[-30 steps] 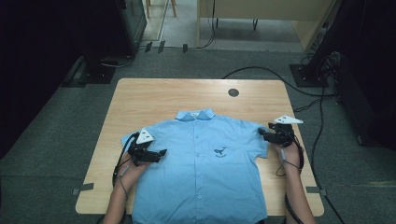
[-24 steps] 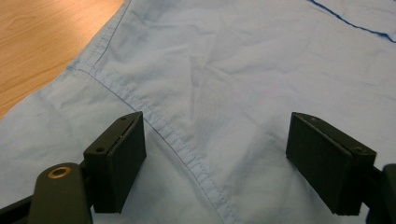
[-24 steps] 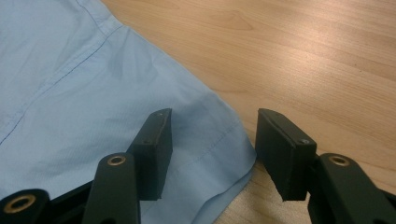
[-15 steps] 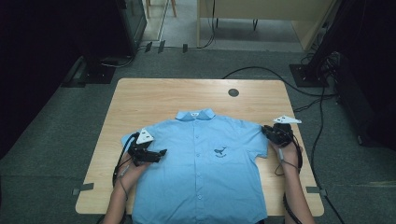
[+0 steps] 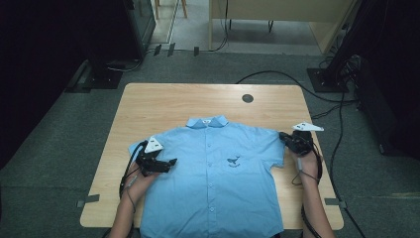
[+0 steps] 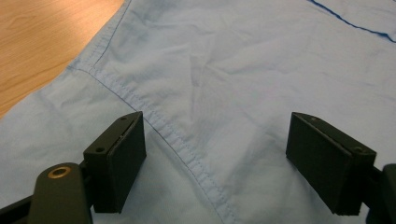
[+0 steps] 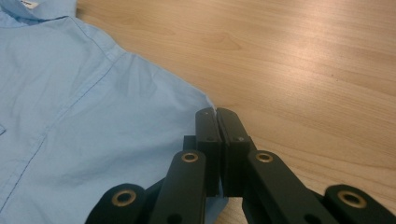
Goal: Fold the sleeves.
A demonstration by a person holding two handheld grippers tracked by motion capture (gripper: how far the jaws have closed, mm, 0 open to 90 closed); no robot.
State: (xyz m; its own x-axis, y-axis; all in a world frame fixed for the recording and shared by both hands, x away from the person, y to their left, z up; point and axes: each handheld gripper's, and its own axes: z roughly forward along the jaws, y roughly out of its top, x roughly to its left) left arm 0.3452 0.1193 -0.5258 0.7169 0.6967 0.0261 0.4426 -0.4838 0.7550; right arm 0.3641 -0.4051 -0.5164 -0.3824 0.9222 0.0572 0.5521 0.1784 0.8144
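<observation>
A light blue short-sleeved shirt (image 5: 218,173) lies flat and face up on the wooden table (image 5: 188,101), collar toward the far side. My left gripper (image 5: 171,162) rests over the shirt's left shoulder, pointing inward. In the left gripper view its jaws stand wide open (image 6: 215,158) on either side of the sleeve seam on the cloth (image 6: 233,70), with nothing pinched. My right gripper (image 5: 283,136) is at the right sleeve's outer edge. In the right gripper view its jaws (image 7: 217,114) are pressed together on the hem of that sleeve (image 7: 70,116), and blue cloth shows under them.
A round black grommet (image 5: 247,98) sits in the tabletop near the far edge. Bare wood stretches beyond the collar and to the right of the sleeve (image 7: 303,70). Black cables (image 5: 341,129) run over the floor at the right, and tape strips (image 5: 89,200) mark the table's front corners.
The right gripper's jaws have closed on the right sleeve's edge, shifting slightly inward. The left gripper and the shirt have stayed where they were.
</observation>
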